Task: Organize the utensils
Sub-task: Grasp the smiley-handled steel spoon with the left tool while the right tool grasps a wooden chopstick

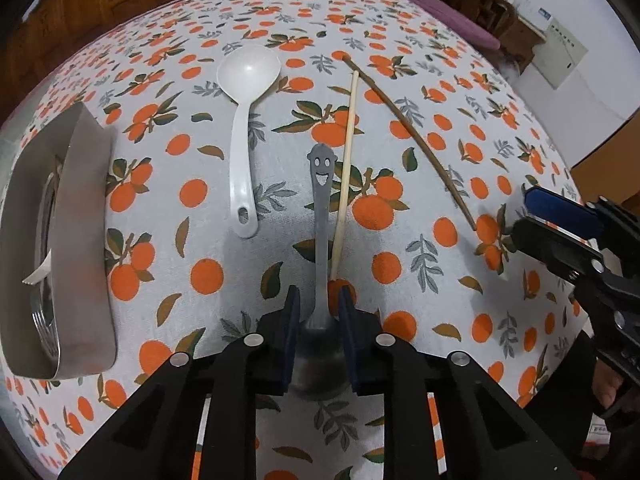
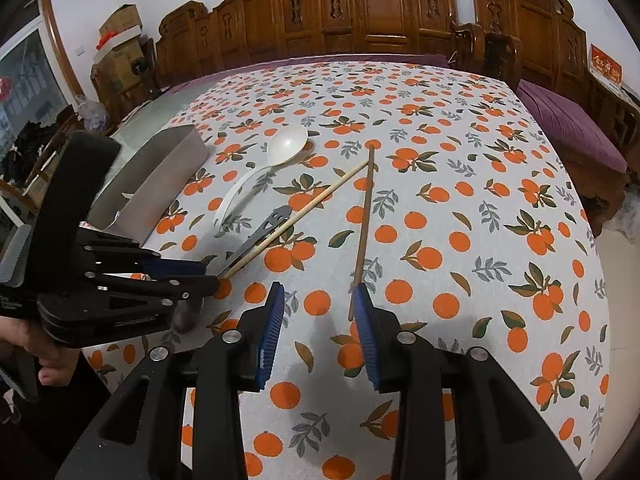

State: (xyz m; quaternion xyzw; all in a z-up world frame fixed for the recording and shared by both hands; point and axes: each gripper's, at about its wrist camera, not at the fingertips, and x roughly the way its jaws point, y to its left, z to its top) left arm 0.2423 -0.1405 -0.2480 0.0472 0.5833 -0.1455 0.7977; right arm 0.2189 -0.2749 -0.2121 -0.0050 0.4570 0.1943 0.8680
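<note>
A grey metal spoon [image 1: 320,200] with a smiley face cut into its handle lies on the orange-print tablecloth. My left gripper [image 1: 320,296] points down over it, its pads flanking the spoon's neck with thin gaps on both sides. A pale wooden chopstick [image 1: 346,160] lies against the spoon's right side. A dark brown chopstick [image 2: 364,224] runs away from my right gripper [image 2: 319,288], which is open, with the stick's near end just inside its right fingertip. A white plastic ladle [image 1: 244,120] rests further left.
A metal container [image 1: 80,240] stands at the table's left edge with fork tines and a white utensil inside. Carved wooden benches [image 2: 380,20] with a purple cushion [image 2: 572,128] ring the far and right sides. A hand [image 2: 52,364] holds the left gripper.
</note>
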